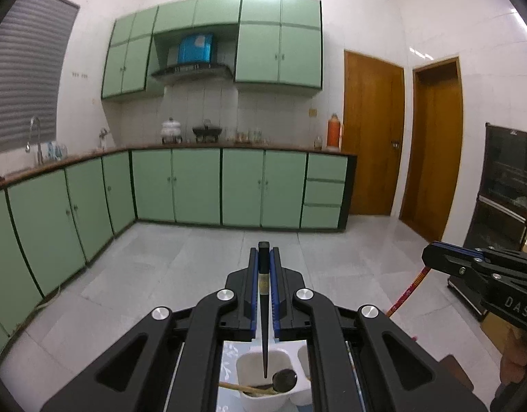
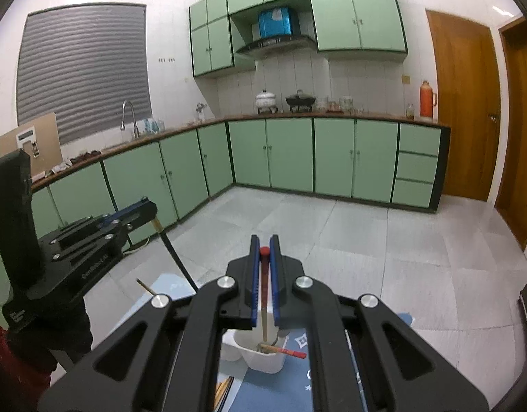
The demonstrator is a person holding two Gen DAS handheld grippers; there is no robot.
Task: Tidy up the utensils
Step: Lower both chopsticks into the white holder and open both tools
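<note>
My left gripper is shut on a black chopstick, held upright with its tip over a white holder that contains a dark spoon and a wooden utensil. My right gripper is shut on a red-topped chopstick, its tip in a white holder where another red-tipped chopstick lies. The left gripper also shows in the right wrist view, and the right gripper in the left wrist view.
The holders stand on a blue patterned mat. More chopsticks lie on the mat at lower left. Green cabinets and a tiled floor are behind. Wooden doors are at right.
</note>
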